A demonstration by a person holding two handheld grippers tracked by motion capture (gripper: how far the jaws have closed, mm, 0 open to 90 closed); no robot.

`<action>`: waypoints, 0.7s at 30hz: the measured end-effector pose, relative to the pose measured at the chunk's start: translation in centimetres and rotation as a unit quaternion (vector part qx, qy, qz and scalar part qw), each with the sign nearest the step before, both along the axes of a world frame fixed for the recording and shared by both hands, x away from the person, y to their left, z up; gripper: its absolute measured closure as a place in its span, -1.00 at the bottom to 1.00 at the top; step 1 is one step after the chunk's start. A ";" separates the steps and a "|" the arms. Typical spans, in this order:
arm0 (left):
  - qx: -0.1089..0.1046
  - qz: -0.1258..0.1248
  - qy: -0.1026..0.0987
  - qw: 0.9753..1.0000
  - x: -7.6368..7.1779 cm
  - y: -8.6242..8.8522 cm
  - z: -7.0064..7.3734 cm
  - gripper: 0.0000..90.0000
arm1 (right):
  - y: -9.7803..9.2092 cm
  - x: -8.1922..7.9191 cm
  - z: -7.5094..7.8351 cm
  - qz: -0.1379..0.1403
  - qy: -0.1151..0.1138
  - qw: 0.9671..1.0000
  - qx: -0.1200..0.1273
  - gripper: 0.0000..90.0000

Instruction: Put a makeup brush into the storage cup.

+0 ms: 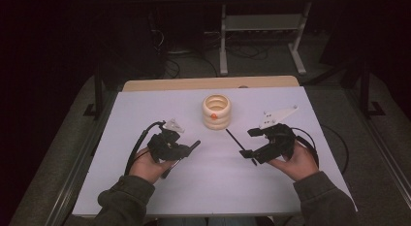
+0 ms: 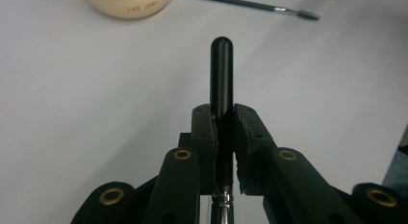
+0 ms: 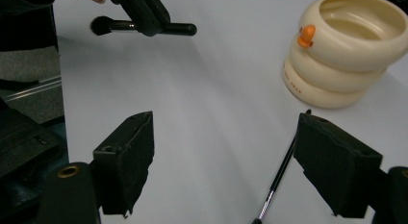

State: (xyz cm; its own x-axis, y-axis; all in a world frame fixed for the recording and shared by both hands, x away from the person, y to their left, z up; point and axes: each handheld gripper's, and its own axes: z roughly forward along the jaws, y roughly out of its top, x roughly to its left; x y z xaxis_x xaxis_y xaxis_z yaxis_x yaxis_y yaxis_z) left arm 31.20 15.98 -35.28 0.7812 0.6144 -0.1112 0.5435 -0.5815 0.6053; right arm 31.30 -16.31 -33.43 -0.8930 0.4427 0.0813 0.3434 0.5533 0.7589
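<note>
We find the left gripper [image 1: 186, 149] clamped on a black makeup brush [image 2: 222, 70] — right gripper [image 1: 248, 142] jaws apart over a thin brush [image 1: 240, 146], near the cream holder [image 1: 216, 111].

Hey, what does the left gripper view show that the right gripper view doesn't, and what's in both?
Left gripper view alone: the left gripper from behind, its jaws shut on the black brush handle, whose rounded end points forward.

Right gripper view alone: the right gripper with jaws open, the cup's orange knob and the brush's dark bristles.

Both: the cream ribbed cup, the thin brush lying on the white table.
</note>
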 end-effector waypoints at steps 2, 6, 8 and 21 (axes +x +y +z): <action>-0.009 -0.011 -0.001 1.000 -0.1 -0.2 0.2 0.77 | 0.3 0.4 0.7 0.015 0.000 1.000 -0.001 -0.50; -0.008 -0.043 -0.008 0.999 -0.3 -0.5 0.6 0.77 | 1.3 0.8 1.6 0.037 -0.010 0.999 -0.008 -0.44; -0.010 -0.055 -0.009 0.998 -0.3 -0.6 0.5 0.77 | 1.5 0.8 1.6 0.040 -0.010 0.999 -0.011 -0.44; -0.017 -0.121 -0.022 0.992 -1.5 -2.4 0.8 0.77 | 4.2 1.5 0.7 0.100 0.006 0.994 -0.045 -0.29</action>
State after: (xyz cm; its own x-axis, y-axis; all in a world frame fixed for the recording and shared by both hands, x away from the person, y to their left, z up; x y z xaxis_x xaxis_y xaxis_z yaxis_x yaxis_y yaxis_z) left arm 29.71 13.55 -34.50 0.9094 0.4054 -0.0925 0.3644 -0.6697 0.6471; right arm 32.83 -12.11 -32.68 -0.9628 0.2632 0.0608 0.2293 0.6774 0.6990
